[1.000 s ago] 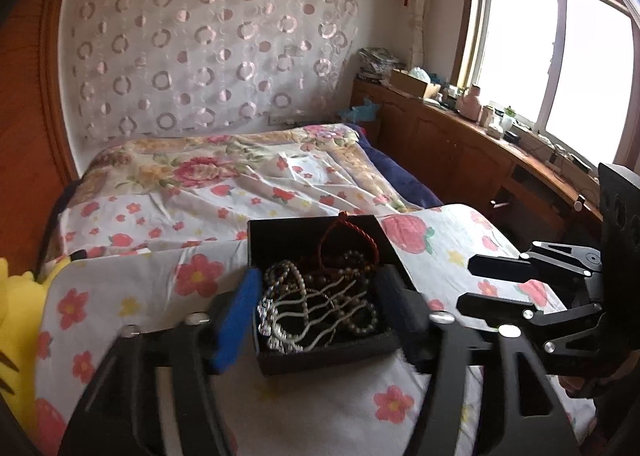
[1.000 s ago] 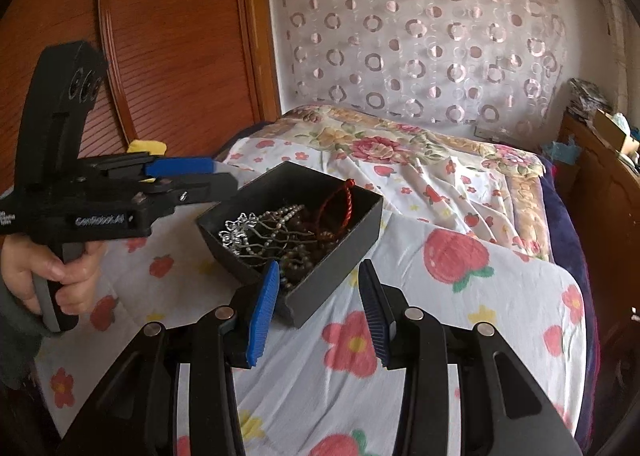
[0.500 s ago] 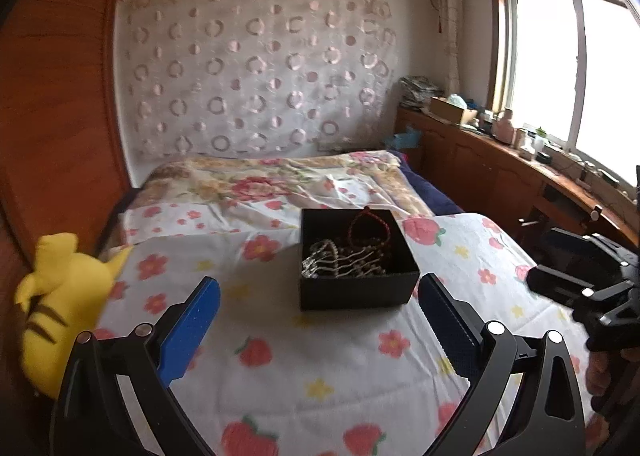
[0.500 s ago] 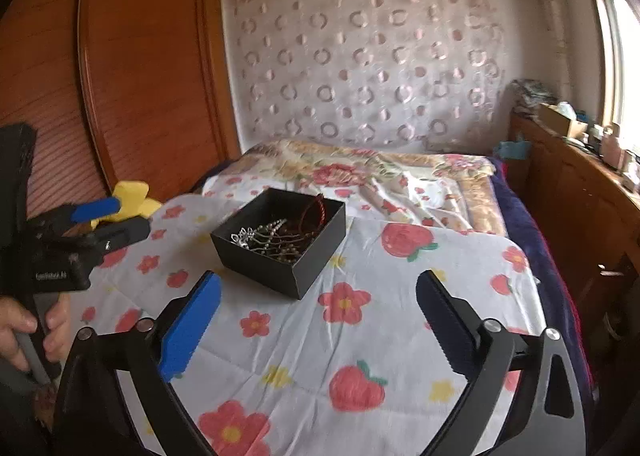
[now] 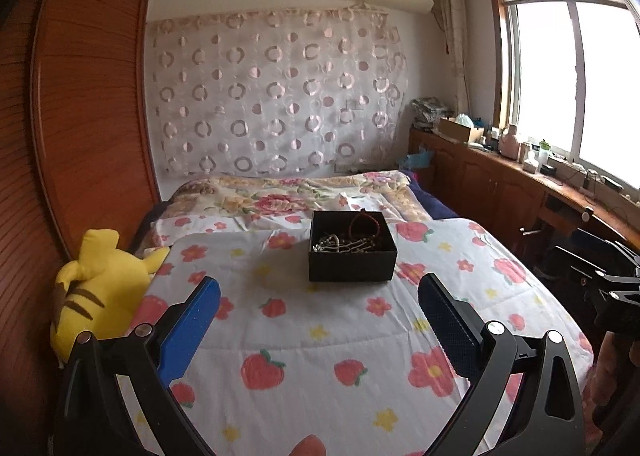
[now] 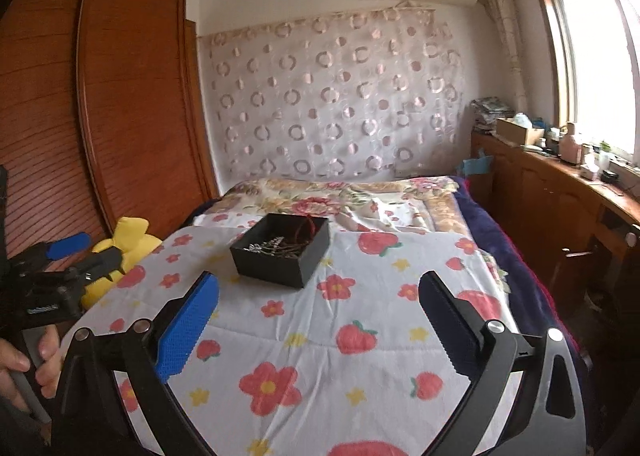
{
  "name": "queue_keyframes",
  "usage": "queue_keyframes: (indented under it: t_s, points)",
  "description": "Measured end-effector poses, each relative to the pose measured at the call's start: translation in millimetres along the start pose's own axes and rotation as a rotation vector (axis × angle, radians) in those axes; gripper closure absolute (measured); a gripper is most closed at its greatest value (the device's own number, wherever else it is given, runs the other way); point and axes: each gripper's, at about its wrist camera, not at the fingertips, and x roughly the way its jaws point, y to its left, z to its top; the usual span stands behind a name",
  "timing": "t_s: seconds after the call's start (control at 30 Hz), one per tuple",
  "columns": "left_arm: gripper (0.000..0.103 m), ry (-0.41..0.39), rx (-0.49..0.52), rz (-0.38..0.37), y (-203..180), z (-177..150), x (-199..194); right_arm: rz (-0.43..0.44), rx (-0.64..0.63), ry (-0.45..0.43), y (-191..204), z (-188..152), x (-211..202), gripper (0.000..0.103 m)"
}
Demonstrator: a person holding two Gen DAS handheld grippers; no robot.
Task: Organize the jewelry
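A black open box [image 5: 352, 252] sits on the flowered bedspread [image 5: 320, 336], holding a tangle of pearl and bead strands [image 5: 340, 243] and a red cord bracelet [image 5: 363, 224]. My left gripper [image 5: 318, 320] stands wide open well short of the box, nothing between its blue pads. In the right wrist view the same box [image 6: 282, 252] lies ahead and to the left. My right gripper [image 6: 318, 320] is also wide open and empty, back from the box. The left gripper [image 6: 66, 252] shows at that view's left edge, in a person's hand [image 6: 24, 364].
A yellow plush toy [image 5: 100, 288] lies at the bed's left edge by the wooden wardrobe [image 5: 80, 115]. A wooden counter [image 5: 520, 183] with boxes and bottles runs under the window on the right. A rumpled floral quilt [image 5: 300, 195] covers the far bed.
Both grippers have pulled back from the box and risen, and both jaws have gone from partly closed around the box's near side to wide open. The box stays on the bed.
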Motion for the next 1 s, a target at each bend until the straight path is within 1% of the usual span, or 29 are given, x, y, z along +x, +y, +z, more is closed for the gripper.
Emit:
queue_keyframes:
  t_s: [0.37, 1.0]
  points:
    - [0.007, -0.025, 0.021, 0.001, -8.4, -4.2, -22.1, -0.012, 0.003, -0.016, 0.1, -1.0, -8.8, 0.002]
    - [0.007, -0.022, 0.013, -0.009, -11.4, -3.7, -25.0, 0.004, -0.001, -0.007, 7.5, -1.3, -13.1, 0.002]
